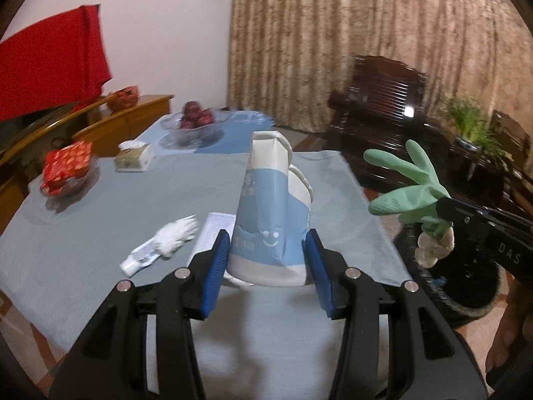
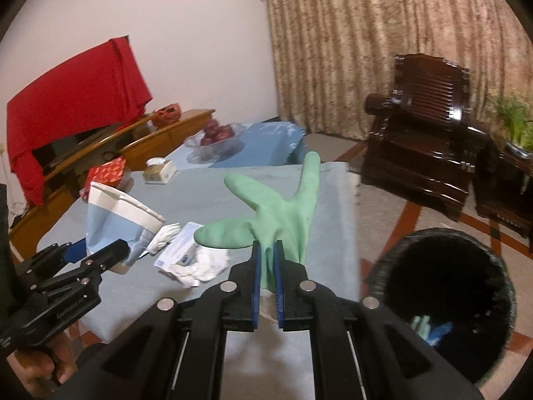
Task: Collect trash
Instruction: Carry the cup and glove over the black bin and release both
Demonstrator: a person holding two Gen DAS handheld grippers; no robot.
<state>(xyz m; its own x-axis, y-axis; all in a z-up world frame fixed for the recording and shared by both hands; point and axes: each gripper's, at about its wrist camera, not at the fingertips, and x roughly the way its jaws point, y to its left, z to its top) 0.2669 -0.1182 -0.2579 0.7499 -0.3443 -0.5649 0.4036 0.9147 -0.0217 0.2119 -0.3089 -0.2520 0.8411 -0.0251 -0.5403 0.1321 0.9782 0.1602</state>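
Observation:
My left gripper (image 1: 268,253) is shut on a crumpled blue-and-white paper cup (image 1: 269,220), held above the grey-blue table (image 1: 100,220). The cup also shows in the right wrist view (image 2: 116,220), at the left gripper (image 2: 96,253). My right gripper (image 2: 267,250) is shut on a green rubber glove (image 2: 276,213), lifted over the table's right part. In the left wrist view the glove (image 1: 409,186) hangs at the right, above a black trash bin (image 1: 466,286). The bin (image 2: 443,313) has some trash inside. A white crumpled tissue (image 2: 203,263), a white packet (image 2: 180,250) and a small wrapper (image 1: 143,256) lie on the table.
A glass bowl of red apples (image 1: 196,120), a tissue box (image 1: 133,156) and a red packet on a dish (image 1: 66,170) stand farther back. A wooden cabinet (image 1: 133,120) with a red cloth is at the left. A dark wooden chair (image 2: 423,126) and a plant (image 1: 469,123) stand right.

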